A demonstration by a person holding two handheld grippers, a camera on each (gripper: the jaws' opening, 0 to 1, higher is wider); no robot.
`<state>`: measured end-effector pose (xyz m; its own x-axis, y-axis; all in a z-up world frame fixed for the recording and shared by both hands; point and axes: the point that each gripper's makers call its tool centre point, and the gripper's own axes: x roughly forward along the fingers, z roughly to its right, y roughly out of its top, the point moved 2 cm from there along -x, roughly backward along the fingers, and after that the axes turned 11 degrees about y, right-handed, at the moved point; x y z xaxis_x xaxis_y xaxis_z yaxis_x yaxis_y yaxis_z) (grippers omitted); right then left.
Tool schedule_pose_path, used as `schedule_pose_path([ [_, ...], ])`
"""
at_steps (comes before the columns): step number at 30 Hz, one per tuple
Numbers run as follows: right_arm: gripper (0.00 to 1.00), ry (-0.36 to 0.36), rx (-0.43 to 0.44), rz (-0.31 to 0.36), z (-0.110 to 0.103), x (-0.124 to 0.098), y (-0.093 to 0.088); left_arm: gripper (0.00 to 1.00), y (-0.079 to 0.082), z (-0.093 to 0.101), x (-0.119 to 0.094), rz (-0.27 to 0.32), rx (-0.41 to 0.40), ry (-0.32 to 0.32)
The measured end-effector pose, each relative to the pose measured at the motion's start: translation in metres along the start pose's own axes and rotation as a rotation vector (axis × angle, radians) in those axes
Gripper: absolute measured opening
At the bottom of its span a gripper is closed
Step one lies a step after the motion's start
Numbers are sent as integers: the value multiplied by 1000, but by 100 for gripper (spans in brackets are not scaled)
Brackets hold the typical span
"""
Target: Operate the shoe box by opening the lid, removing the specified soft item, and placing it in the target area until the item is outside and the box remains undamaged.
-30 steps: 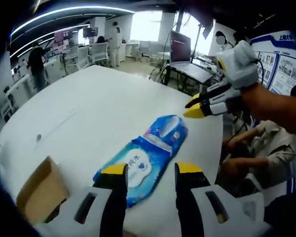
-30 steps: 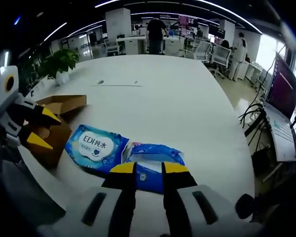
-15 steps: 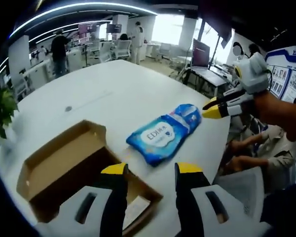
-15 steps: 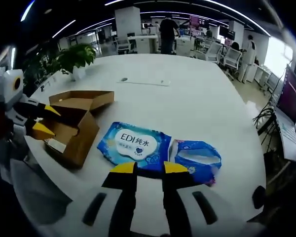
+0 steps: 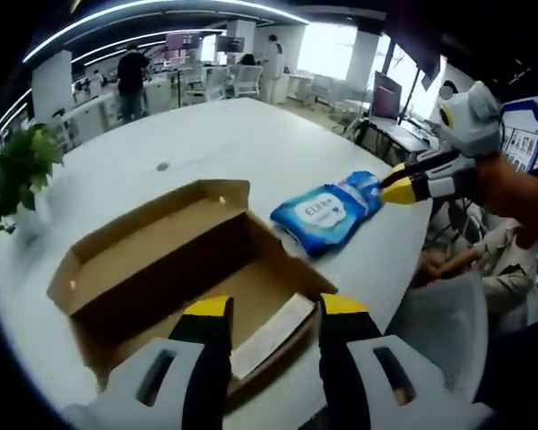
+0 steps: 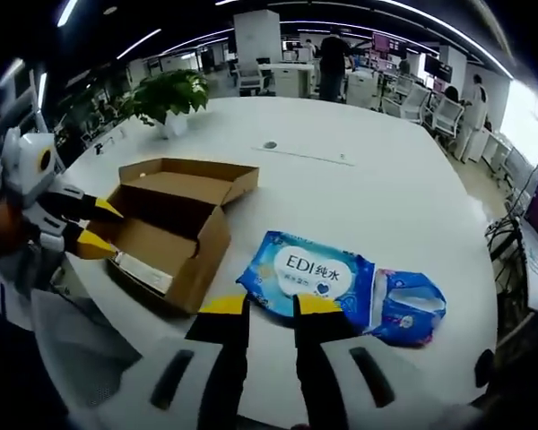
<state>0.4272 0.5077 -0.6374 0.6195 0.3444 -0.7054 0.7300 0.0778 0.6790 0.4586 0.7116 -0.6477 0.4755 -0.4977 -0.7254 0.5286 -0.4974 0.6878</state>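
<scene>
The brown cardboard shoe box stands open on the white table, its lid folded back, with a white slip lying inside. My left gripper hovers open over the box's near edge, holding nothing. A blue wipes pack lies on the table beyond the box. My right gripper reaches in from the right beside that pack, its yellow tips together. In the right gripper view, the right gripper sits just short of the wipes pack. The box is to its left, with the left gripper at its near end.
A smaller blue pouch lies against the wipes pack's right end. A potted plant stands at the far side of the table. A seated person is close to the table edge on the right. Desks, chairs and people fill the office behind.
Both cameras have swung and drawn back, so the open box now shows whole in each view. The wipes pack lies where it was. Neither gripper has changed its state.
</scene>
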Motion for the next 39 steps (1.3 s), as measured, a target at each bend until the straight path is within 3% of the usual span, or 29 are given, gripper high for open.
schedule_pose_path([
  [11,17,61,-47,-35,-40,19,7,35,-18,-26,-10,-8,-50,24],
  [14,18,116,-63,-47,-57,27,9,35,-24,-33,-10,-17,-61,27],
  [20,18,190,-86,-92,-84,45,8,34,-45,-44,-8,-70,-84,34],
  [26,18,280,-119,-138,-108,63,9,32,-55,-51,0,-107,-83,27],
  [33,17,326,-166,-202,-119,85,13,31,-56,-65,12,-139,-71,14],
  [39,17,379,-179,-262,-128,100,7,32,-65,-60,19,-226,-42,-45],
])
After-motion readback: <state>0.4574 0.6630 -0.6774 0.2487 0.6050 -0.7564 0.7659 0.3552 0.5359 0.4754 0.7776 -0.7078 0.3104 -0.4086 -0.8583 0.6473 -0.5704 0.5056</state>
